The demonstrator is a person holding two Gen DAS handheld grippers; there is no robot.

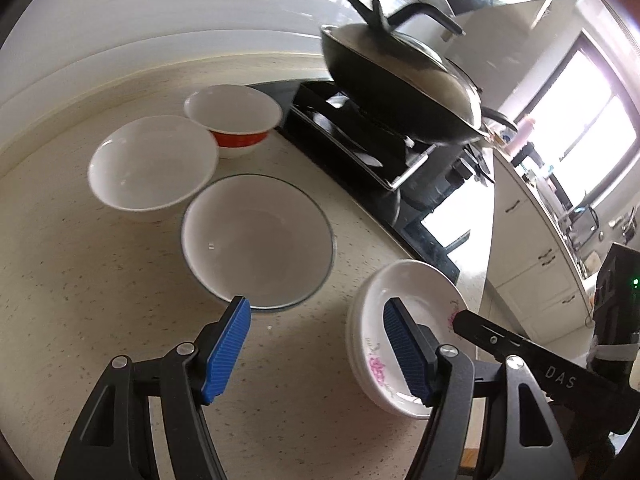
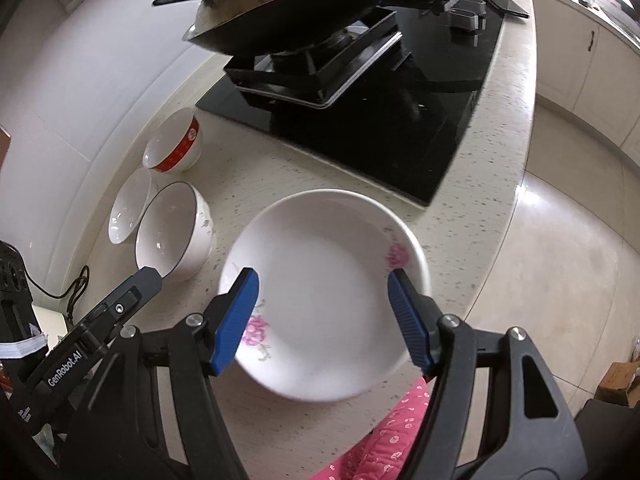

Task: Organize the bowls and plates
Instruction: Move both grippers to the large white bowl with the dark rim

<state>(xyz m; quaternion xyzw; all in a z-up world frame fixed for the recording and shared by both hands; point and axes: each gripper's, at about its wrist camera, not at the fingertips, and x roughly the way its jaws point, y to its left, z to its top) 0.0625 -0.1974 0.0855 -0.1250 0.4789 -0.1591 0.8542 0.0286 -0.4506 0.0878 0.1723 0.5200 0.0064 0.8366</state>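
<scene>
A stack of white plates with pink flowers (image 1: 376,344) (image 2: 324,292) lies near the counter's front edge. A dark-rimmed white bowl (image 1: 256,240) (image 2: 172,232), a plain white bowl (image 1: 152,164) (image 2: 128,212) and a red-banded bowl (image 1: 236,116) (image 2: 176,140) stand behind it. My left gripper (image 1: 316,320) is open and empty, between the dark-rimmed bowl and the plates. My right gripper (image 2: 324,292) is open and empty, just above the plates, its fingers straddling them.
A black cooktop (image 2: 392,120) with a lidded wok (image 1: 400,80) (image 2: 288,12) lies beyond the bowls. The counter's front edge (image 2: 516,184) drops to a tiled floor. A white wall (image 1: 160,20) backs the counter. Pink patterned cloth (image 2: 384,436) shows below the right gripper.
</scene>
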